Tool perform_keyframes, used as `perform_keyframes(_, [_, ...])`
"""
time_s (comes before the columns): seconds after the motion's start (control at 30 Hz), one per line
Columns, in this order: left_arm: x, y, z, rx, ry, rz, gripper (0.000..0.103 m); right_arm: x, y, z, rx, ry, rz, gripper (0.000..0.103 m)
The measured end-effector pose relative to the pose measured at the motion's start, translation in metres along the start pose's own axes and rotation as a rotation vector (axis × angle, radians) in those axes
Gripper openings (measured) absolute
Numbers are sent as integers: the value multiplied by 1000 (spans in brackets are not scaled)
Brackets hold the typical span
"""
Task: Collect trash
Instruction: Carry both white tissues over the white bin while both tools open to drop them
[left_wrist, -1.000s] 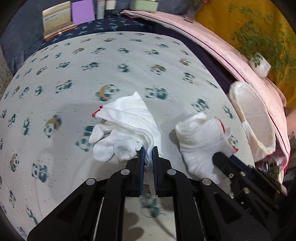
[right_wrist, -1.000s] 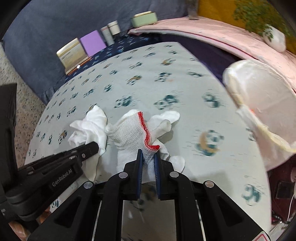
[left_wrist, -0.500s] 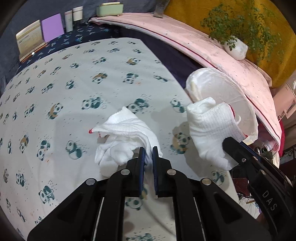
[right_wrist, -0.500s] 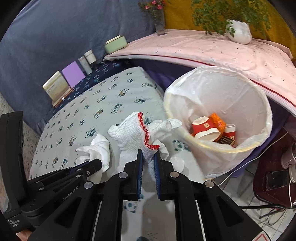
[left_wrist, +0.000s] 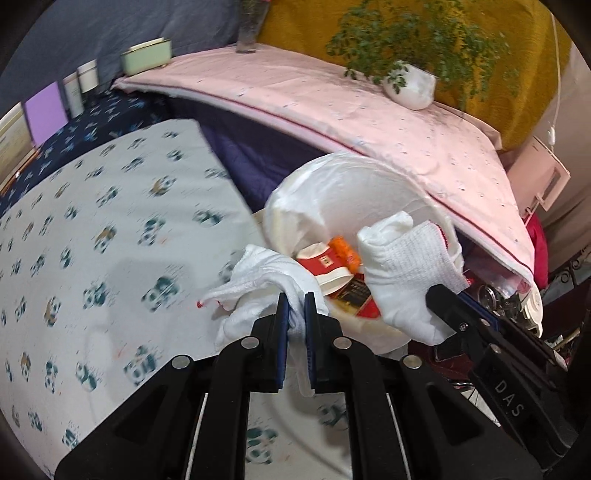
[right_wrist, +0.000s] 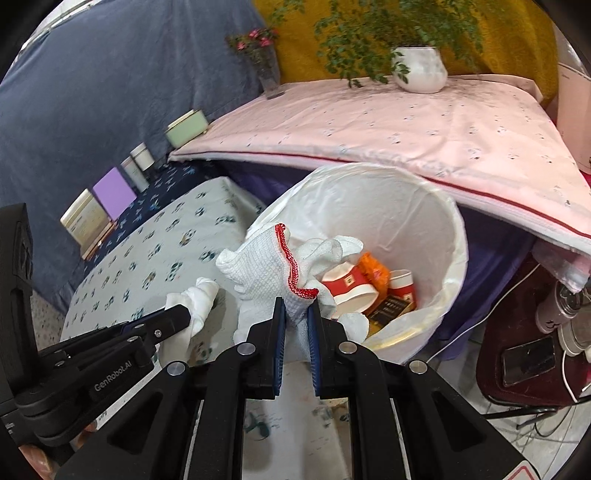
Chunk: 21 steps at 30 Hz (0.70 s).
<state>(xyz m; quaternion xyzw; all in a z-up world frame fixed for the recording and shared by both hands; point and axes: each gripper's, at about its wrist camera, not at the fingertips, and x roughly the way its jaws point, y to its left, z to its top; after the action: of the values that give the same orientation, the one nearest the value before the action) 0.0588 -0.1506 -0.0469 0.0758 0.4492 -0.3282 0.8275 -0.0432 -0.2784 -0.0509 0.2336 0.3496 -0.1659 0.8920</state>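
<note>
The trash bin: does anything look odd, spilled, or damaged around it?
Nothing looks spilled or damaged. The bin stands upright with its white liner folded over the rim, and red paper cups lie inside. The only unusual point: each gripper carries a white knit glove, left and right, as trash.

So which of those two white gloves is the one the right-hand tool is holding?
Find the white-lined trash bin beside the panda-print bed. In front of its rim, the right gripper pinches a knitted white glove. Its wavy red cuff edge shows plainly, unlike the other glove lower left.
</note>
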Motion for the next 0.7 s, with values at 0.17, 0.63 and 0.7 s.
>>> perform_keyframes(0.17, [11, -26, 15, 59, -6, -41, 8, -3, -25, 13, 39, -24, -28, 11])
perform_keyframes(0.63, [38, -46, 34, 95, -4, -88, 16, 9, -56, 33, 79, -46, -71, 11])
perform_keyframes(0.7, [39, -44, 36, 85, -6, -83, 37, 10, -56, 36, 80, -48, -69, 11])
